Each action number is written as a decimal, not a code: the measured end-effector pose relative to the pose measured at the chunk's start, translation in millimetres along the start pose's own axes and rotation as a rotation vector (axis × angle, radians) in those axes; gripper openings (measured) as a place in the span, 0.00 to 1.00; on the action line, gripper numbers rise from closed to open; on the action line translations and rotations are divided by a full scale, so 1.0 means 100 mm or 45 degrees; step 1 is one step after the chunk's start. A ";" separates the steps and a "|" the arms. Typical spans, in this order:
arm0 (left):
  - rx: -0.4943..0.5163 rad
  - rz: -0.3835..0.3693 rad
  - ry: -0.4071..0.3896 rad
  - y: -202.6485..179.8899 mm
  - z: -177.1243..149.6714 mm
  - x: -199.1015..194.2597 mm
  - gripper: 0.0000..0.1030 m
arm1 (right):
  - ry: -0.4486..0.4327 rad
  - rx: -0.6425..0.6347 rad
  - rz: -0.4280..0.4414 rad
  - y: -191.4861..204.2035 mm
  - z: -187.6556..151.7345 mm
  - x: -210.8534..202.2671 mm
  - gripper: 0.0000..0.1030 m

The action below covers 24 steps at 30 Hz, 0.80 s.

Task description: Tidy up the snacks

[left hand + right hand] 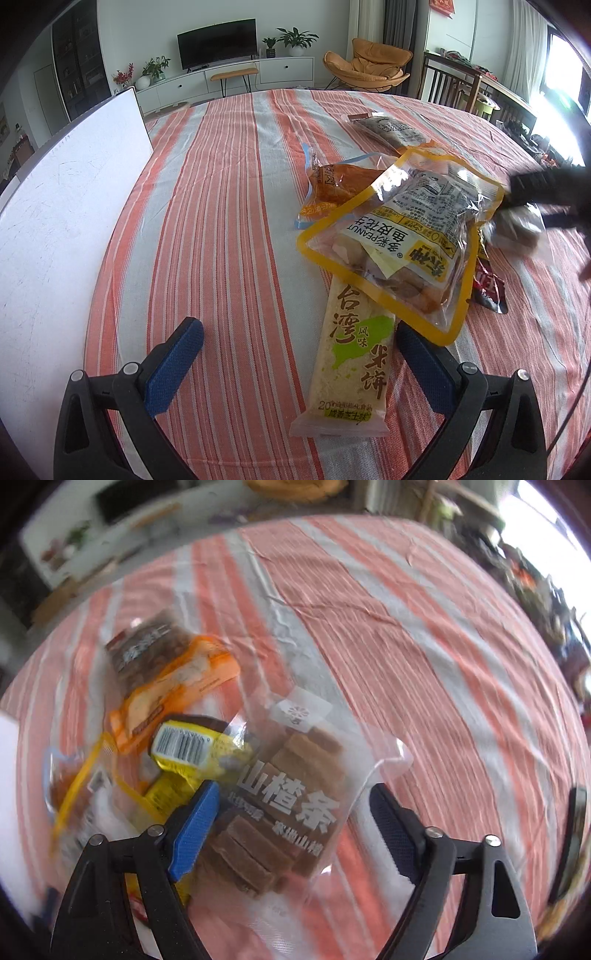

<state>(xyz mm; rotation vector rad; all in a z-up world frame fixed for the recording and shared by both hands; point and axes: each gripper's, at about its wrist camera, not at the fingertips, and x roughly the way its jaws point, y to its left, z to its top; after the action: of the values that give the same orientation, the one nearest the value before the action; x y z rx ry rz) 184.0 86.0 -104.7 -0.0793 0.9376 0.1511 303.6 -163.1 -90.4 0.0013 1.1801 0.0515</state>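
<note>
We see a pile of snack packets on the striped cloth (229,177): one rice cracker bar (351,365), one peanut bag (406,236) across its top, one orange packet (332,181). Our left gripper (299,354) stands apart, empty. Our right gripper (291,812), jaws apart, straddles one hawthorn bag (280,801).

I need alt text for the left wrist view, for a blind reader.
Open left tongs hover over a rice cracker packet on a red-striped tablecloth. A yellow-edged peanut bag overlaps the packet's far end; a white box stands at left.
</note>
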 end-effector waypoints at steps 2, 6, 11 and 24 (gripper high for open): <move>0.000 0.000 0.000 0.00 0.00 0.00 1.00 | -0.002 -0.060 0.020 -0.13 -0.17 -0.02 0.72; 0.000 0.000 0.000 0.00 0.00 0.00 1.00 | -0.080 -0.239 0.138 -0.41 -0.64 -0.24 0.61; 0.000 0.000 0.000 0.00 0.00 0.00 1.00 | -0.132 -0.376 0.352 -0.63 -1.21 -0.44 0.63; 0.000 0.000 -0.001 0.00 0.00 0.00 1.00 | -0.324 -0.374 0.201 -0.25 -1.39 -0.38 0.90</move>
<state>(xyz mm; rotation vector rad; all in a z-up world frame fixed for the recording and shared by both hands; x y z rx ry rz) 183.9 85.8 -104.2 -0.0795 0.9372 0.1515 161.6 -193.6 -108.6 -0.1538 0.9075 0.3541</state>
